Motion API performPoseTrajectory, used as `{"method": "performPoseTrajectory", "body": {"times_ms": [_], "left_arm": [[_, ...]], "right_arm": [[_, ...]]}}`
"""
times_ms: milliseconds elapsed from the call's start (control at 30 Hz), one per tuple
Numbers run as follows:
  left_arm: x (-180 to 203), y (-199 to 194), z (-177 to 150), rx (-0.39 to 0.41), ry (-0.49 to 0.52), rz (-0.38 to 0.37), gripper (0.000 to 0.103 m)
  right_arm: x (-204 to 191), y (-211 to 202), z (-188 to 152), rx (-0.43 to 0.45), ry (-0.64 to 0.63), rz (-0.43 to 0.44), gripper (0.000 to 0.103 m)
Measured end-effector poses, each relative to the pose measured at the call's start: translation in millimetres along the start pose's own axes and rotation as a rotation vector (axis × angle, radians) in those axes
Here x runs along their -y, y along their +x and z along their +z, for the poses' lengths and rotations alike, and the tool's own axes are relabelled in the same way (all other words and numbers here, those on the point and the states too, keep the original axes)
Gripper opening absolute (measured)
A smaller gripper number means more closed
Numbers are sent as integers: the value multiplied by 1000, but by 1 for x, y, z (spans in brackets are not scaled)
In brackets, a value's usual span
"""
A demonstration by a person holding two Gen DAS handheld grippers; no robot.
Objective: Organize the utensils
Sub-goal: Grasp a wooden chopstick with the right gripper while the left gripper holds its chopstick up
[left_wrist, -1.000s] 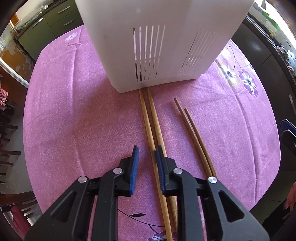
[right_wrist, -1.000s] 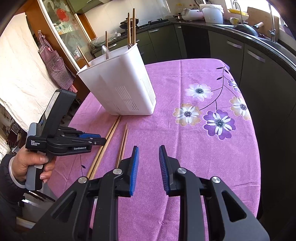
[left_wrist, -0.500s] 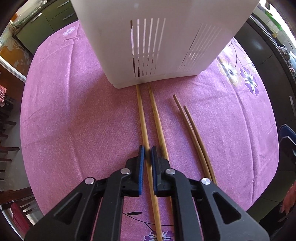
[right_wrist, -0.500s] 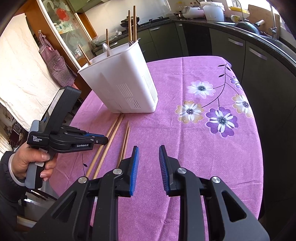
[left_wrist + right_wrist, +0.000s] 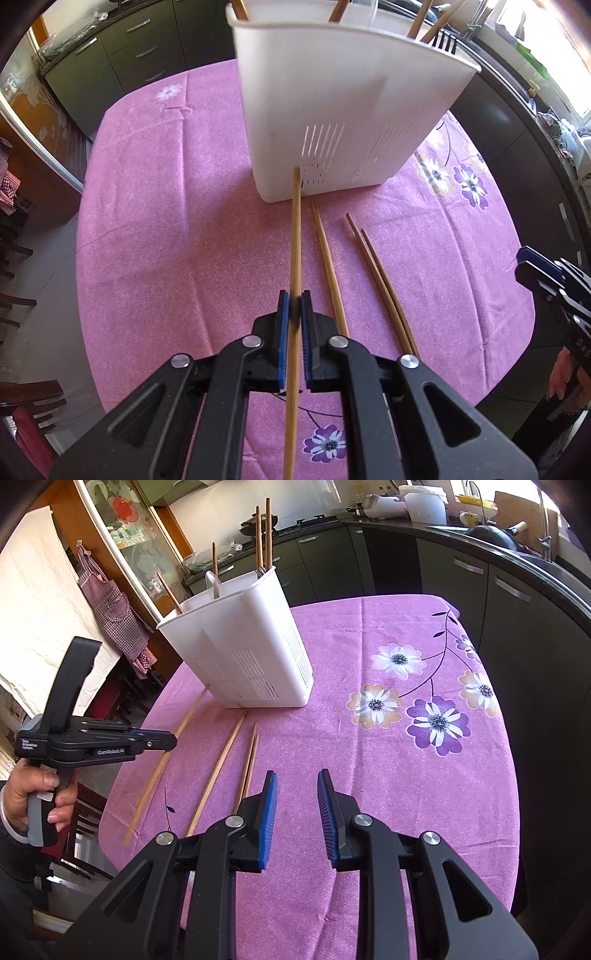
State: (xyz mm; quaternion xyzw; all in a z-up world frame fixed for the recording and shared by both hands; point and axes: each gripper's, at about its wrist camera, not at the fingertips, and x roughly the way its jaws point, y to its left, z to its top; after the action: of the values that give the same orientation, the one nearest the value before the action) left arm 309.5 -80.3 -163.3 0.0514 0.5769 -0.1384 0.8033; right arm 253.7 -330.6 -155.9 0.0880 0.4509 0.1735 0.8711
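Note:
My left gripper (image 5: 294, 308) is shut on one light bamboo chopstick (image 5: 296, 236) and holds it off the purple tablecloth, tip toward the white utensil holder (image 5: 332, 110). Its partner chopstick (image 5: 327, 258) lies on the cloth just right of it. A darker pair of chopsticks (image 5: 380, 280) lies further right. In the right wrist view the left gripper (image 5: 168, 740) holds the lifted chopstick (image 5: 159, 764), with the holder (image 5: 243, 653) behind. My right gripper (image 5: 293, 808) is open and empty above the cloth, near the dark pair (image 5: 247, 768).
The holder holds several chopsticks and a spoon (image 5: 212, 583). The round table (image 5: 406, 775) has a flowered purple cloth. Dark kitchen cabinets (image 5: 480, 583) run along the right and back. Chairs (image 5: 14, 258) stand at the left table edge.
My left gripper closed on the left light chopstick and lifted it off the cloth, pulling back from the holder. The right gripper stayed open and barely moved.

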Motion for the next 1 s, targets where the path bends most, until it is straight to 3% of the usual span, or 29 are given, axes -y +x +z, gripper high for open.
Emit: {"method": "performPoseTrajectory", "body": {"times_ms": [33,267,400,500,567,600,700,767,800,1000], "left_arm": [[-1,-7,-2,12,1,-5,2],[-10,-52,-27,93,5,-45,1],[-14,-57,-31,90,-12,-73,1],[-11,-37,-20,54,-29,-73,4],[-8,-17,-12,6,-48,-89,27],[-6,-7,-7,-7,-55,-89,29],[5,16,5,-26,-33,-49,29],[9,29,10,-49,-26,-20,15],[11,35,12,-63,-23,-7,13],[12,58,24,-108,-34,51,13]], "right_arm": [[-1,0,0,-2,-3,1,24],[-16,2,0,-14,-39,-6,24],[-26,5,1,-26,-56,-10,24],[-33,4,-1,-28,-72,-4,24],[-37,3,-3,-31,-81,-7,28],[-38,2,-4,-33,-86,-10,28],[-38,-1,-5,-30,-90,-15,28],[-36,-4,-6,-27,-89,-16,28],[-34,-4,-6,-26,-88,-17,28],[-24,-2,-7,-29,-68,-3,28]]}}
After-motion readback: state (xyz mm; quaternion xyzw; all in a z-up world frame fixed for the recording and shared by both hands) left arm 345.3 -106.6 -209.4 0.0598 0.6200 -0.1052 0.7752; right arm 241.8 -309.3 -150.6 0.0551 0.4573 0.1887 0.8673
